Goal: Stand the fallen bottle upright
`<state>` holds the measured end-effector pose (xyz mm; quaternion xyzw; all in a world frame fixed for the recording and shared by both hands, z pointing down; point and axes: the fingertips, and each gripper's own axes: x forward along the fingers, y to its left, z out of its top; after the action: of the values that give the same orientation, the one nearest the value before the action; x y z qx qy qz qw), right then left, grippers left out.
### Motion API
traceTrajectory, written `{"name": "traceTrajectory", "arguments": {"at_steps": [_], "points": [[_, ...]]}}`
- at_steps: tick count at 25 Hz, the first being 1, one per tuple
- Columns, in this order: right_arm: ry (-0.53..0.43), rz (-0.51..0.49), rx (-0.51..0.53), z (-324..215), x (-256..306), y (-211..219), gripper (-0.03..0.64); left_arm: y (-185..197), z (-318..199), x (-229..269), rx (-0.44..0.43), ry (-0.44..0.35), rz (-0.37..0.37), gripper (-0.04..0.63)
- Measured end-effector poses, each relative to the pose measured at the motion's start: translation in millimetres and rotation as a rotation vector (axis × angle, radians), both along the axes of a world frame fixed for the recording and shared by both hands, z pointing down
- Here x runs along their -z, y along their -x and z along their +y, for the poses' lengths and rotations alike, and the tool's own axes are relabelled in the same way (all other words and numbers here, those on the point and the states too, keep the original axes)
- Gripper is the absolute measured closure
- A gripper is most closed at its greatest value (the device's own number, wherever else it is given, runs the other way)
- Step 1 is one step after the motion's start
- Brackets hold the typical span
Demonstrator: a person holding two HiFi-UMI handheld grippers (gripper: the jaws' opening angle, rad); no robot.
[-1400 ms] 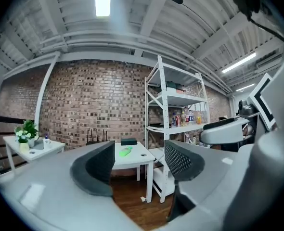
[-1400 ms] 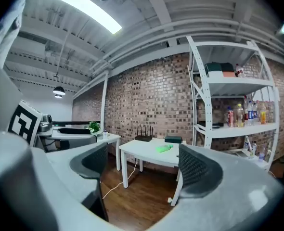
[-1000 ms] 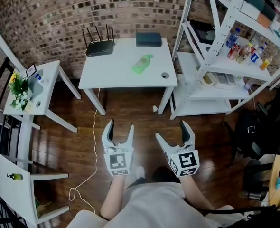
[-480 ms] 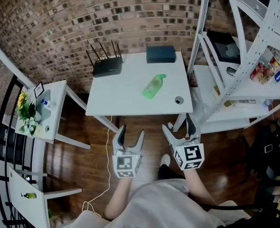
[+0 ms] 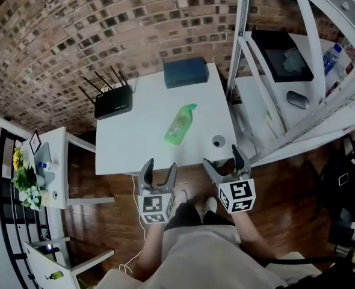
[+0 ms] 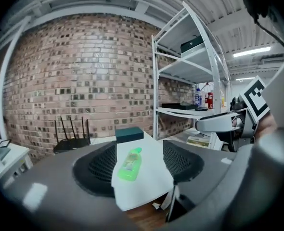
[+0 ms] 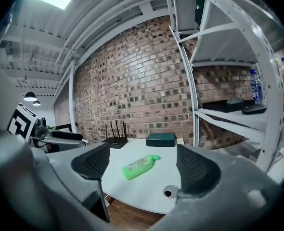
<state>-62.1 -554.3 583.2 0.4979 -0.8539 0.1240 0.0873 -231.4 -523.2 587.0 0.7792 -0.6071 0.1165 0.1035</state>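
Observation:
A green bottle (image 5: 179, 124) lies on its side in the middle of the white table (image 5: 129, 143), cap toward the brick wall. It also shows lying flat in the left gripper view (image 6: 130, 164) and in the right gripper view (image 7: 140, 166). My left gripper (image 5: 157, 173) is open with nothing between its jaws, just off the table's near edge, short of the bottle. My right gripper (image 5: 223, 165) is open and holds nothing, at the table's near right corner.
A black router (image 5: 112, 102) and a dark box (image 5: 185, 72) stand at the table's back by the brick wall. A small round cap (image 5: 218, 141) lies near the front right edge. White metal shelving (image 5: 298, 95) stands to the right, a small side table with flowers (image 5: 42, 176) to the left.
Both grippers have moved forward from the open floor up to the table's near edge, and the table and bottle now appear closer. The bottle has not moved.

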Motion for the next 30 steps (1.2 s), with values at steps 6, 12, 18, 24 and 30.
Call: {"name": "traceTrajectory", "arguments": {"at_steps": [6, 12, 18, 24, 30], "points": [[0.064, 0.013, -0.087, -64.4, -23.7, -12.6, 0.195, -18.0, -97.1, -45.4, -0.166, 0.105, -0.023, 0.285], [0.122, 0.015, -0.186, -118.6, -38.6, -23.9, 0.195, -37.8, -196.7, -107.9, -0.352, 0.255, -0.136, 0.267], [0.203, -0.003, -0.195, -154.9, -73.8, -6.4, 0.196, -49.5, -267.9, -186.4, -0.477, 0.424, -0.271, 0.263], [0.254, 0.013, -0.197, -169.5, -89.0, 0.9, 0.196, -64.3, -305.5, -241.6, -0.589, 0.561, -0.315, 0.274], [0.279, 0.000, -0.235, -177.4, -93.8, -0.3, 0.196, -77.1, -315.6, -264.3, -0.698, 0.615, -0.383, 0.355]]}}
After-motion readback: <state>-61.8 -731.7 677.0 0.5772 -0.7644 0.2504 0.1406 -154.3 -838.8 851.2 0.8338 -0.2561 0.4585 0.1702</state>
